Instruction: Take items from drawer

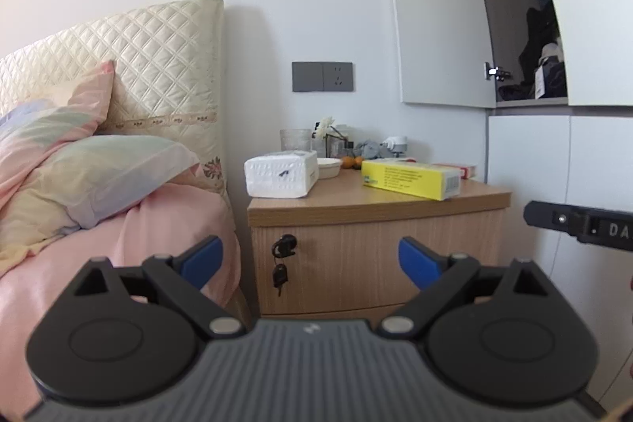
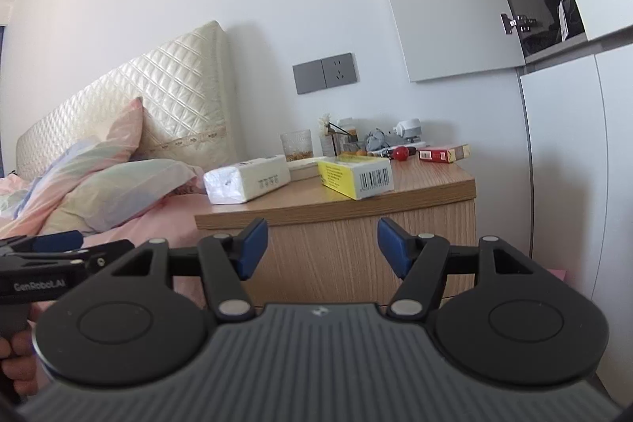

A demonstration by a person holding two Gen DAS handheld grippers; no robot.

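- Your left tool (image 1: 310, 262) is up in front of the nightstand with its blue pads (image 1: 205, 260) spread wide and nothing between them.
- Your right tool (image 2: 322, 248) is level with it, jaws also apart and empty, facing the same wooden front.
- The drawer (image 1: 372, 260) is right ahead of you in the left view, closed, its front flush under the tabletop (image 1: 376, 202).
- A key (image 1: 280, 277) hangs from the lock (image 1: 285, 244) at the drawer's upper left corner.
- Whatever lies inside the drawer is hidden behind that shut front.
- On the tabletop, a white tissue pack (image 1: 281, 175) sits at the bed side, and a yellow box (image 1: 411, 178) lies near the front edge to its right.
- Behind them stand a glass (image 1: 294, 139), a small white dish (image 1: 328, 167) and a clutter of small bits I can't make out.
- A red packet (image 2: 443, 153) lies at the back right corner in the right view.
- The bed (image 1: 118, 244) with its pink cover presses against the nightstand's left side, pillows (image 1: 99, 176) piled by the quilted headboard (image 1: 158, 66).
- In the right view, your left hand (image 2: 18, 362) shows at the lower left edge, wrapped on the other device's handle.
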